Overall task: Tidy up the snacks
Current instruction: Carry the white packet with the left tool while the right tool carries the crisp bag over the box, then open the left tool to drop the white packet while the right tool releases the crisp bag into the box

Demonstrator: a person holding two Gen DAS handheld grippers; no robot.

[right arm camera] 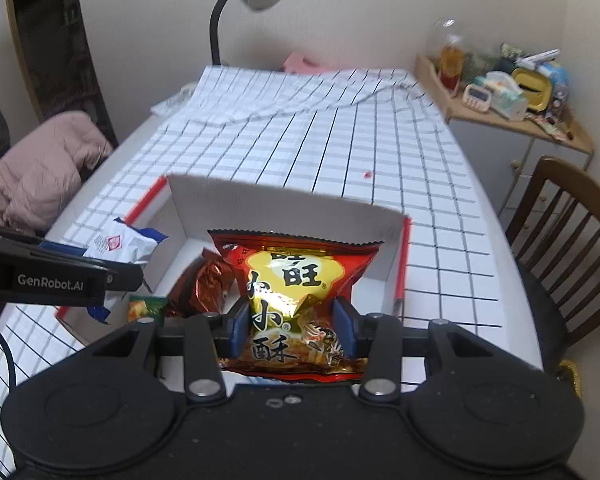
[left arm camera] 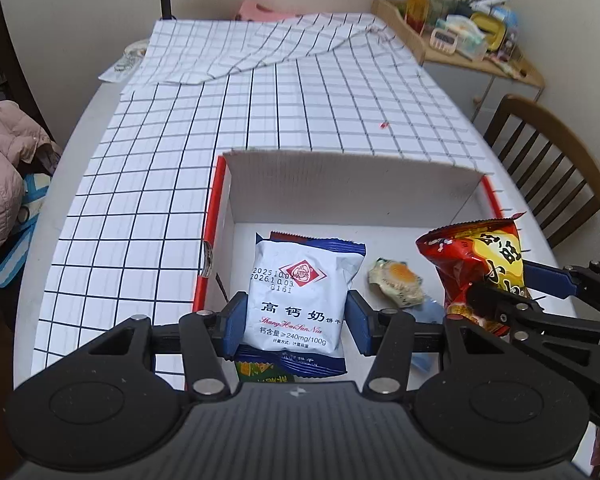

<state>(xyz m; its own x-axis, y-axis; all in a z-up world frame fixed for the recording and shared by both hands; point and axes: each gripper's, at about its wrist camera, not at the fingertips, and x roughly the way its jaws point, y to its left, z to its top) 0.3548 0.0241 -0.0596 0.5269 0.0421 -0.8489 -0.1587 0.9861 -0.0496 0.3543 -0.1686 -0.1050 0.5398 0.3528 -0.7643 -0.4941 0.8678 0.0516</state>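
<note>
Both tongs are loaded over the white box (left arm camera: pixel 352 192): my left gripper (left arm camera: pixel 296 320) clamps the white biscuit packet (left arm camera: pixel 300 296), my right gripper (right arm camera: pixel 292 326) pinches the red snack bag (right arm camera: pixel 296 292). Puffy bags can slip out, and my arms are near enough to bump.

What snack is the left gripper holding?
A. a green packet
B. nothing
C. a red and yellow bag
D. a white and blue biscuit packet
D: the left gripper has its blue fingers pressed on both sides of the white and blue biscuit packet, above the box.
</note>
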